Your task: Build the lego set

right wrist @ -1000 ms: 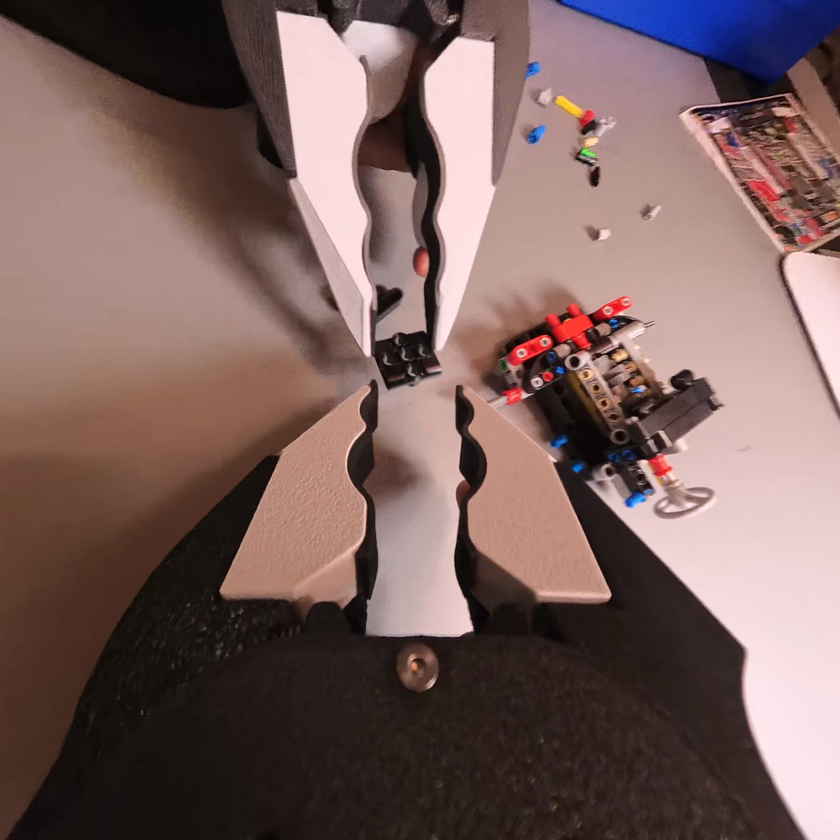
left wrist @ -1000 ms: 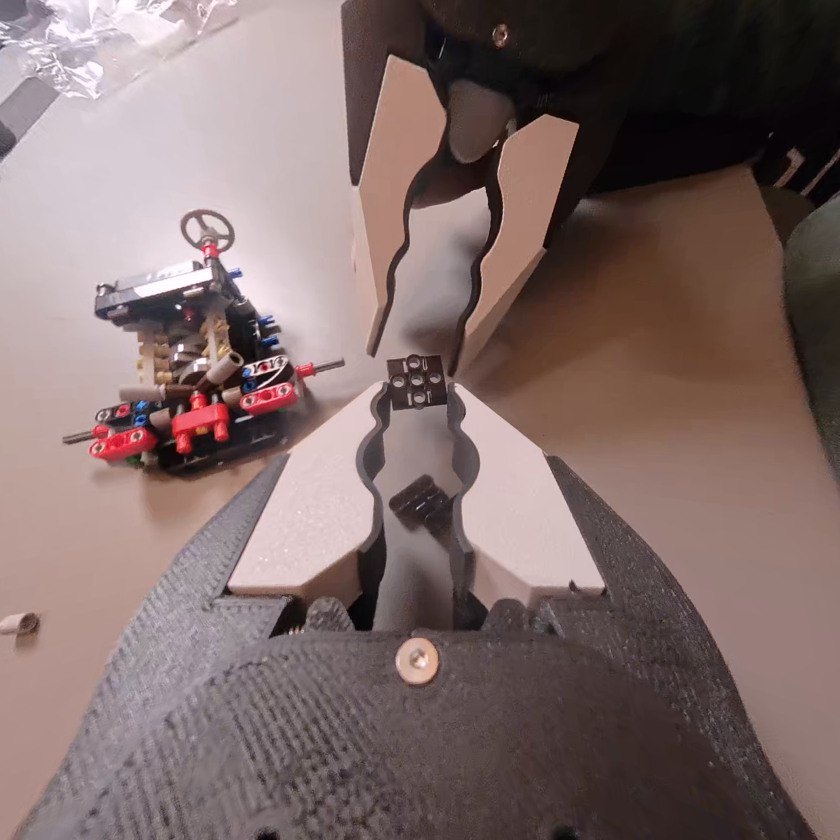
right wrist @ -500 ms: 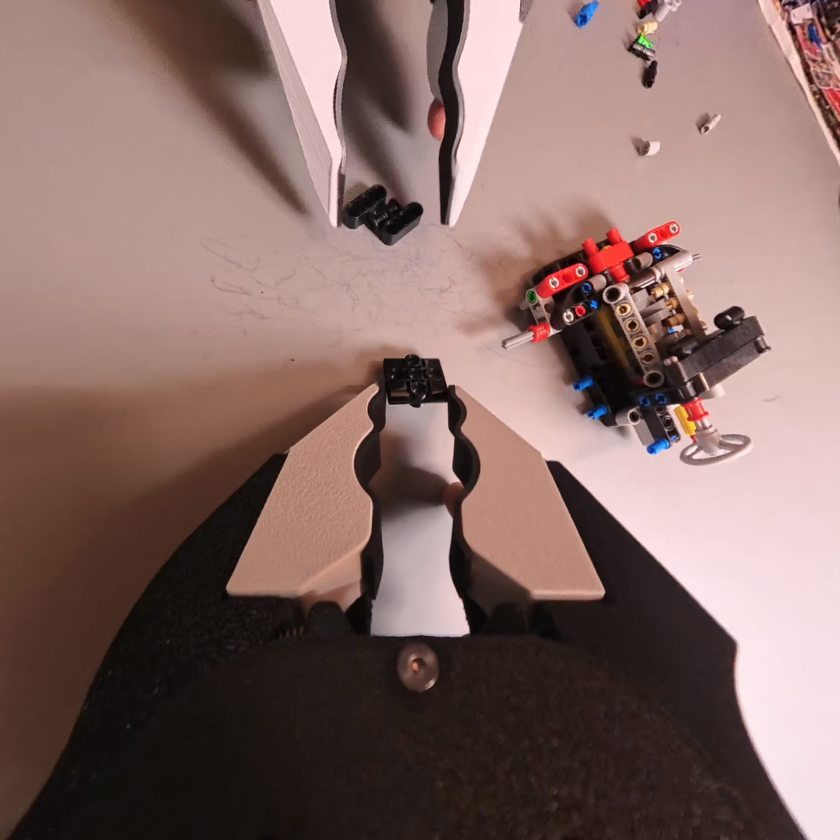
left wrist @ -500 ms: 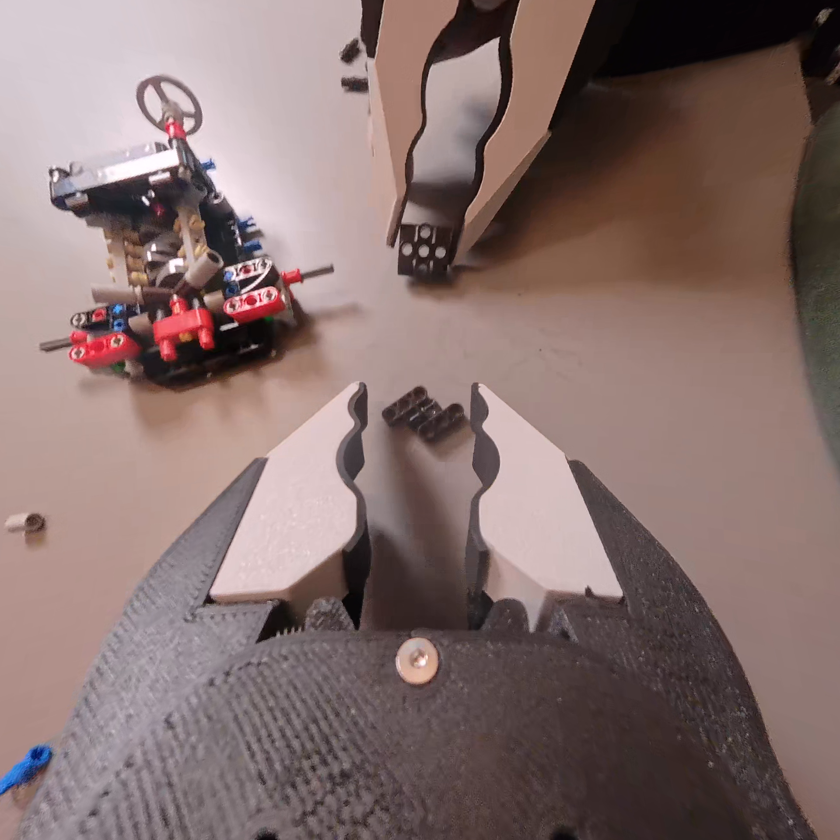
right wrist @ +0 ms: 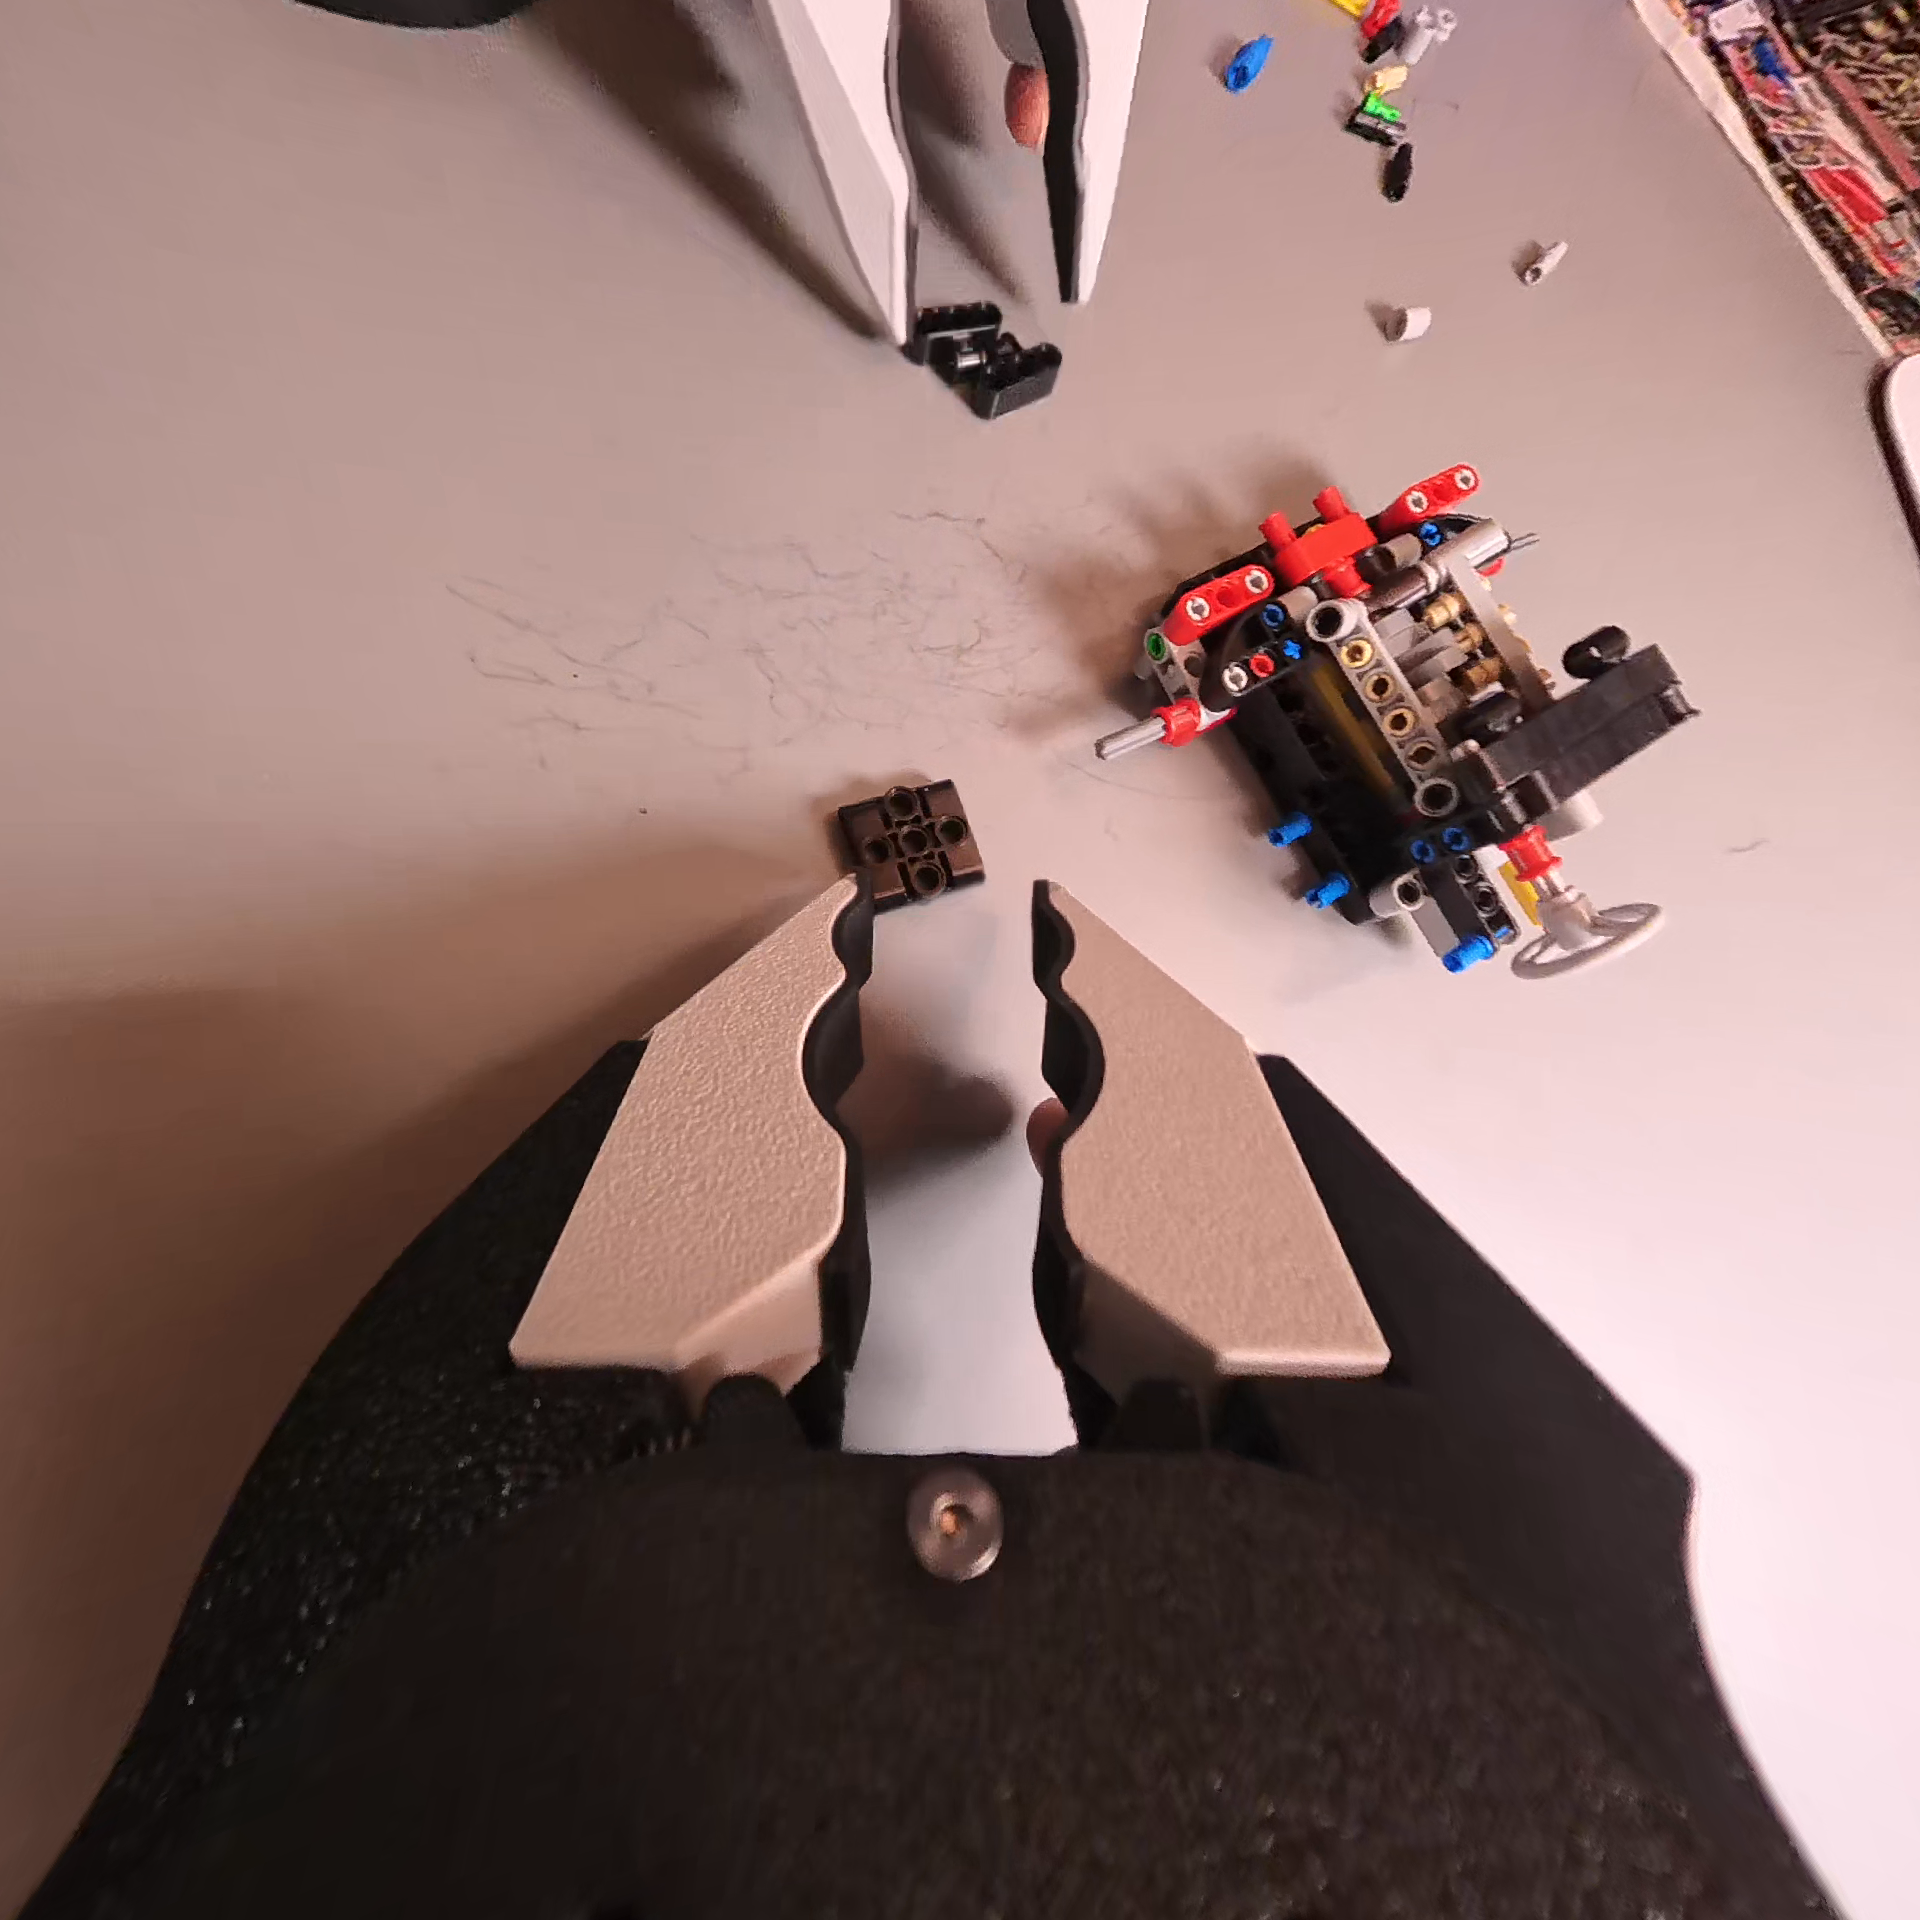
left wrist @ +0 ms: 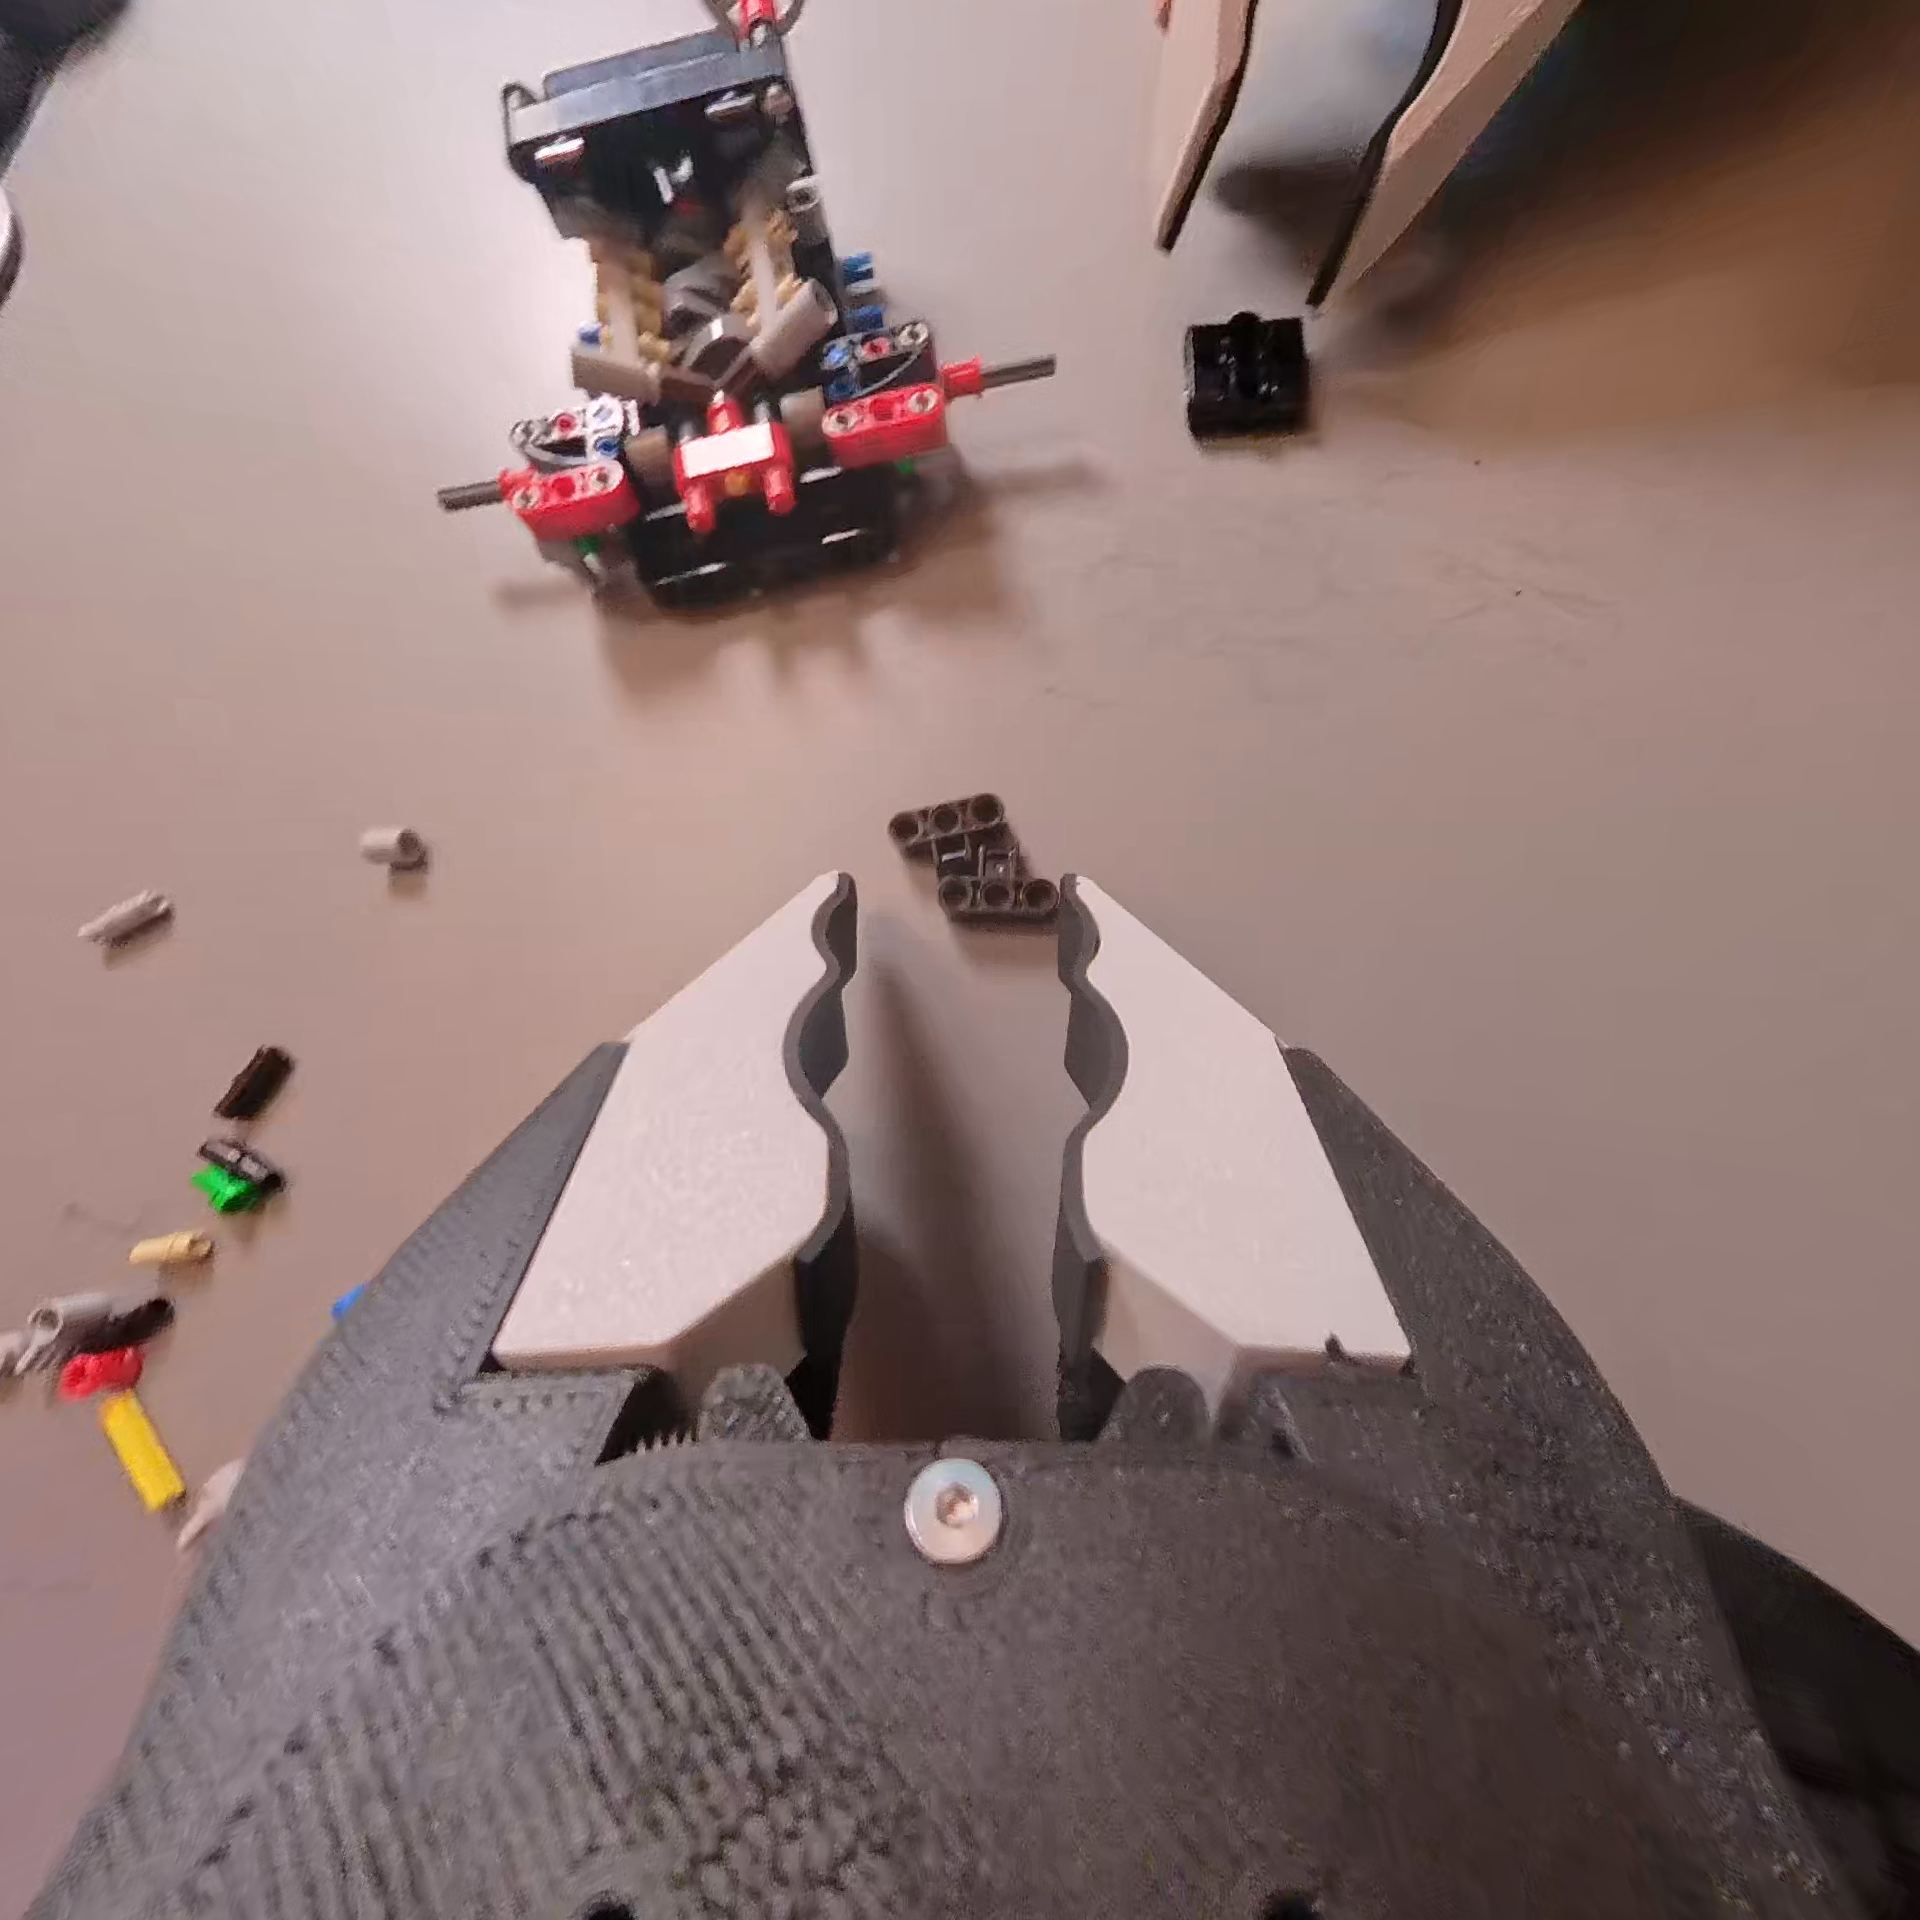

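Jaws of both the left gripper (left wrist: 958,902) and right gripper (right wrist: 948,902) are held apart, empty. Black lego pieces (left wrist: 975,854) (right wrist: 912,844) are left on the bench (left wrist: 1455,831) near the half-built model (right wrist: 1423,717).

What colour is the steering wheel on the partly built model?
Light grey, on a red hub; the steering wheel shows best in the right wrist view.

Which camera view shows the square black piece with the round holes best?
The right wrist view: the square black piece lies flat on the table just beyond the open right gripper, its holes facing the camera. In the left wrist view the same piece is farther away, below the other gripper's fingers, and its holes are hard to see.
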`<state>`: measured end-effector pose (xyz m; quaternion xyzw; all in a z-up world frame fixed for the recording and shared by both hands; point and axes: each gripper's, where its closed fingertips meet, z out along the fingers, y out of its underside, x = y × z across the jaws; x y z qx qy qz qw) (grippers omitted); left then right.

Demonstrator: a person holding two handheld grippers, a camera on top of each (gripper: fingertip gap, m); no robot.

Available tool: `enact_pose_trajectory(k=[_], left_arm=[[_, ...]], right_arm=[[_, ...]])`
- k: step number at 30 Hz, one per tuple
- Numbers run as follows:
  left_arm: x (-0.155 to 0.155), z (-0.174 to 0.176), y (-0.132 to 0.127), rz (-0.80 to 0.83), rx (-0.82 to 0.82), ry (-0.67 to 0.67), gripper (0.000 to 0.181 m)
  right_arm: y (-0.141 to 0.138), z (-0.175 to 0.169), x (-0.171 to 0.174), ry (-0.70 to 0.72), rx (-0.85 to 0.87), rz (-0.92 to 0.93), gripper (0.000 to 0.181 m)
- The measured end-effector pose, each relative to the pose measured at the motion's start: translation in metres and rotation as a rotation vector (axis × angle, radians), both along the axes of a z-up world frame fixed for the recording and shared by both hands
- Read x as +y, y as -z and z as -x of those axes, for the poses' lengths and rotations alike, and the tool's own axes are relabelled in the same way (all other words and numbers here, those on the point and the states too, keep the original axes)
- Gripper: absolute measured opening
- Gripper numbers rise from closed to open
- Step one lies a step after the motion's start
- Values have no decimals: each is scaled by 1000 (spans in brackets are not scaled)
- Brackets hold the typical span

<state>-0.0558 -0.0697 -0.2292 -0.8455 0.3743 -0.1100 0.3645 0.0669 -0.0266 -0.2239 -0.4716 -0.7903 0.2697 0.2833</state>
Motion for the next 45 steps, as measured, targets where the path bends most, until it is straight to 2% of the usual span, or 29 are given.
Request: enact_pose_trajectory(k=[4,8,11,17,20,23,26,30,33,37,40,45], left_arm=[[-8,10,0,38,-9,-24,31],[-6,1,3,38,-17,-15,34],[-5,-1,5,36,11,-15,21],[-8,25,5,37,68,-58,21],[-6,40,5,28,71,-118,23],[2,41,-6,-32,43,-149,37],[12,26,-27,-122,-57,-147,36],[15,-18,-41,-166,-208,-74,35],[12,-53,-31,-106,-237,-18,38],[15,-86,-10,-40,-199,-6,44],[20,-97,2,-16,-146,-10,45],[26,-107,5,-23,-99,10,43]], right_arm=[[1,0,2,8,-1,-2,29],[2,1,-1,5,-1,2,29],[2,2,-1,7,0,-3,28],[1,0,2,15,-1,-1,28],[2,-2,2,13,-6,-3,28],[0,-2,4,18,0,-3,28],[-6,-3,11,44,23,8,28],[-17,-4,26,99,77,33,27],[-27,-6,38,145,119,32,26],[-41,-12,56,219,180,19,25],[-48,-17,70,274,223,11,23],[-52,-18,79,321,268,29,21]])
